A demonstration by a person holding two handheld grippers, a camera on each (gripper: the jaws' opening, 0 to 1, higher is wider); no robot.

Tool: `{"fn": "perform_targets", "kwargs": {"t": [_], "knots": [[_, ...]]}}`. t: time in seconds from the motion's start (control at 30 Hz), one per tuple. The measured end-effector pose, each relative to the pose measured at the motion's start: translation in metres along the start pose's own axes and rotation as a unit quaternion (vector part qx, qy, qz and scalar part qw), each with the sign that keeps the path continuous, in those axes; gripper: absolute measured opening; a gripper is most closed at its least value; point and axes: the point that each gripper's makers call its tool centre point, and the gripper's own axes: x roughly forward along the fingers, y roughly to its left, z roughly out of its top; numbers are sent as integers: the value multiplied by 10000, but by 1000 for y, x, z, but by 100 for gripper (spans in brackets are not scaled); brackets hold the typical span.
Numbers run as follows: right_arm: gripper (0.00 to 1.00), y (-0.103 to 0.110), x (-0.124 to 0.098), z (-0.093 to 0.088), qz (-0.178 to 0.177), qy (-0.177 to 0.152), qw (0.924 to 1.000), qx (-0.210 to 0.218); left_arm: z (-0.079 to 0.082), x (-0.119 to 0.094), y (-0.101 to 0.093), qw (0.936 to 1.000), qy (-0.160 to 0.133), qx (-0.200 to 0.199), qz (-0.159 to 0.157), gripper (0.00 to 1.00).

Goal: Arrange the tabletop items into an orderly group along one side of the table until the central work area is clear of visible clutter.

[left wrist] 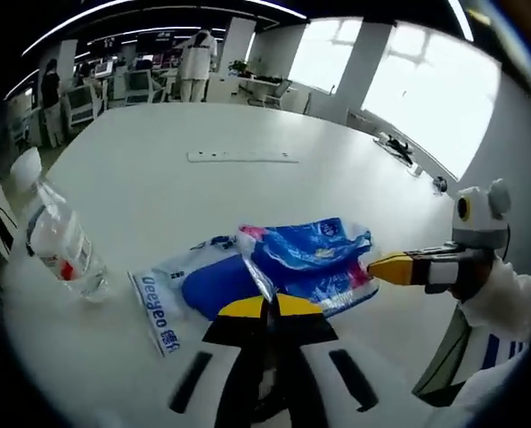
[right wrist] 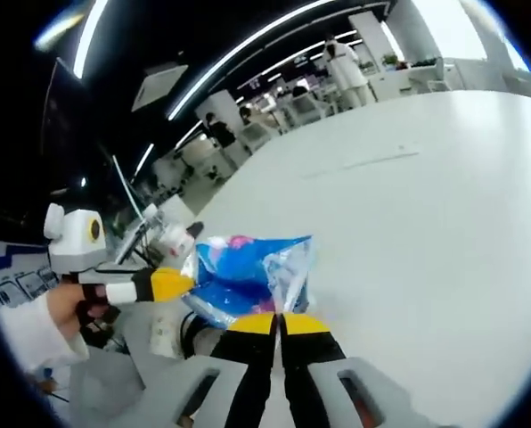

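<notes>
Blue "Deeyeo" tissue pack (left wrist: pixel 312 259) is pinched by both the left claw (left wrist: pixel 267 308) and right claw (right wrist: pixel 279 318).

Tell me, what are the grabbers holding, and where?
Both pinch the blue plastic packet: left gripper on its near edge, right gripper on its clear crinkled end.

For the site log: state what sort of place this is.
Probably an open-plan office or lab: a big white table, rows of desks with monitors behind, large windows, and strip ceiling lights.
</notes>
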Motion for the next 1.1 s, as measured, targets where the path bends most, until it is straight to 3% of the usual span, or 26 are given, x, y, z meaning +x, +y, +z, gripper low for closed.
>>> {"fn": "perform_targets", "kwargs": {"t": [0.3, 0.47, 0.6, 0.9, 1.1], "knots": [[0, -73, -51, 21, -357, -208, 9991, 9, 13, 47, -75, 9992, 62, 16, -388, 0], [0, -104, -70, 29, -557, -237, 9981, -74, 16, 68, -105, 9985, 77, -150, -526, 0], [0, -125, -80, 36, -673, -249, 9974, -101, 18, 87, -127, 9984, 155, 26, -536, 0], [0, -169, -83, 49, -836, -265, 9961, -14, 27, 125, -148, 9972, 354, 245, -610, 0], [0, -189, -68, 41, -917, -42, 9957, -106, 10, 149, -147, 9956, 671, 286, -589, 0]]}}
